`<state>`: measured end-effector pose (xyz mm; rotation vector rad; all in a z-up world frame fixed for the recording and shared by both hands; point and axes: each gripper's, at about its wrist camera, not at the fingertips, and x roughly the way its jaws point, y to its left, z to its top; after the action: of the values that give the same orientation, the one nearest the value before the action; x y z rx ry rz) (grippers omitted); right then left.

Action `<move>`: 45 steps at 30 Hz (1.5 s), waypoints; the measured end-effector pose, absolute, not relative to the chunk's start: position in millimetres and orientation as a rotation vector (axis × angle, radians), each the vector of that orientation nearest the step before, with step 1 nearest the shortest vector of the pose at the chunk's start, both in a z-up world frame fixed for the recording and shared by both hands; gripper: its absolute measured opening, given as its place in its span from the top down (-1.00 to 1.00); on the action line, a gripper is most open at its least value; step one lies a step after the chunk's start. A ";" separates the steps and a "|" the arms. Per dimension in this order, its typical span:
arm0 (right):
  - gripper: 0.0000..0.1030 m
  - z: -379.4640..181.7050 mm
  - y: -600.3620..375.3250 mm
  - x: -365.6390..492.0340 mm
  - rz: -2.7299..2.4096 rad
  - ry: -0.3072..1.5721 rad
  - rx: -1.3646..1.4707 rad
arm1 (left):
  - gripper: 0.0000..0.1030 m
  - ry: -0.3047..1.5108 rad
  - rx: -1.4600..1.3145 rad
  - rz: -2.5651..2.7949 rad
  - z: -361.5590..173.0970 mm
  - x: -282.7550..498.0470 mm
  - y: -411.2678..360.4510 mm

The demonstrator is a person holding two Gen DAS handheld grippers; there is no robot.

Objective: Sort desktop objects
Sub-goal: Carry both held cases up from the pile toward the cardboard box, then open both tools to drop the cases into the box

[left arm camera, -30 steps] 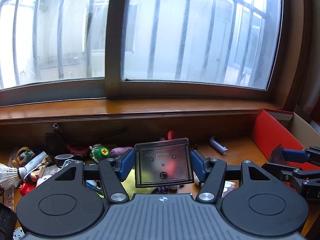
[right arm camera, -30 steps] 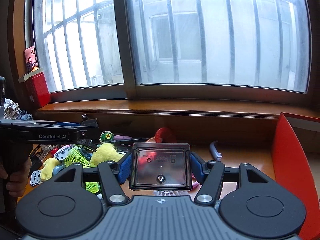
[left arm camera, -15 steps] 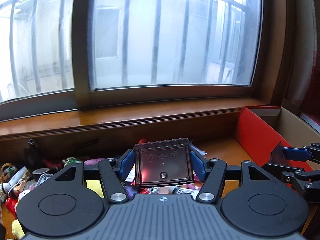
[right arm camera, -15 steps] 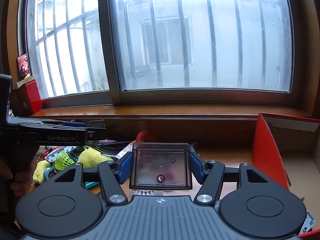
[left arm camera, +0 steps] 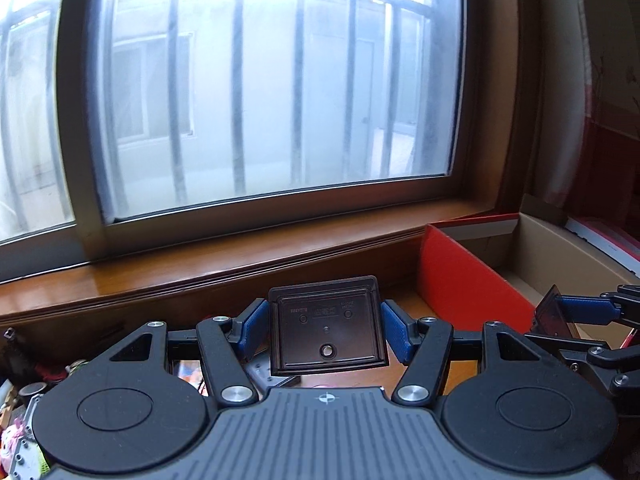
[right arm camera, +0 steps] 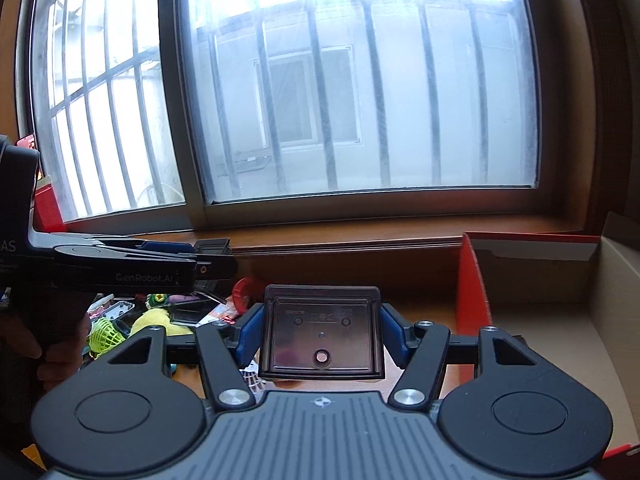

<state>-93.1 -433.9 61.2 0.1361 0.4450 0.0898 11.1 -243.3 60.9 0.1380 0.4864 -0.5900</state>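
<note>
My left gripper [left arm camera: 326,322] is shut on a dark see-through plastic tray [left arm camera: 326,344], held upright between the blue pads. My right gripper [right arm camera: 321,326] is shut on a second tray of the same kind [right arm camera: 320,348]. A cardboard box with red outer walls [right arm camera: 472,280] lies open to the right, just past the right gripper. In the left wrist view the box [left arm camera: 460,276] is ahead on the right, and the right gripper [left arm camera: 560,314] hangs over its near edge with its tray edge-on. The left gripper [right arm camera: 208,258] appears side-on at the left of the right wrist view.
A heap of small objects covers the desk's left side: a yellow plush [right arm camera: 152,320], a green shuttlecock [right arm camera: 106,330], a red round piece [right arm camera: 242,290]. A wooden sill [left arm camera: 240,264] and barred window run along the back. A hand [right arm camera: 24,344] grips the left handle.
Both grippers have swung to the right with their trays. The box now fills more of each view, and the heap of objects has slid to the left edge.
</note>
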 end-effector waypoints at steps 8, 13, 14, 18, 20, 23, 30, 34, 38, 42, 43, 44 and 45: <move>-0.22 65.3 -469.3 -106.7 0.041 0.429 0.142 | -0.18 0.466 0.153 -0.646 63.4 8.5 -286.6; -0.22 66.4 -491.2 -110.4 0.011 0.414 0.156 | -0.18 0.450 0.167 -0.689 65.2 8.3 -316.5; -0.22 66.5 -495.5 -110.5 0.005 0.412 0.158 | -0.18 0.447 0.169 -0.698 65.5 8.2 -322.5; -0.22 64.8 -514.1 -110.7 -0.025 0.408 0.167 | -0.18 0.437 0.180 -0.734 66.2 8.8 -346.3; -0.22 63.6 -523.1 -112.2 -0.045 0.407 0.174 | -0.18 0.435 0.188 -0.752 66.0 9.7 -356.4; -0.22 61.3 -535.8 -114.5 -0.079 0.407 0.185 | -0.18 0.430 0.204 -0.781 65.6 10.5 -370.9; -0.22 56.6 -561.6 -121.0 -0.165 0.410 0.204 | -0.18 0.413 0.239 -0.859 67.7 11.1 -409.2; -0.22 51.6 -571.3 -122.6 -0.210 0.426 0.225 | -0.19 0.416 0.261 -0.921 66.6 12.3 -436.2; -0.24 46.6 -581.0 -124.2 -0.256 0.441 0.247 | -0.26 0.432 0.292 -0.960 59.4 10.7 -456.3; -0.31 41.6 -590.6 -125.9 -0.301 0.456 0.269 | -0.40 0.439 0.303 -0.962 53.4 7.2 -459.3; -0.32 40.4 -593.0 -126.3 -0.313 0.459 0.275 | -0.42 0.441 0.303 -0.958 52.5 6.6 -457.8; -0.34 39.5 -594.4 -126.6 -0.319 0.462 0.279 | -0.43 0.443 0.301 -0.953 51.8 6.2 -455.7; -0.34 39.0 -594.6 -126.2 -0.318 0.465 0.282 | -0.46 0.448 0.296 -0.945 51.3 6.2 -452.2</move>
<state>-126.2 -594.6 39.0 0.2821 0.4647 -0.3181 6.2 -452.2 51.3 0.2960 0.4477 -0.9454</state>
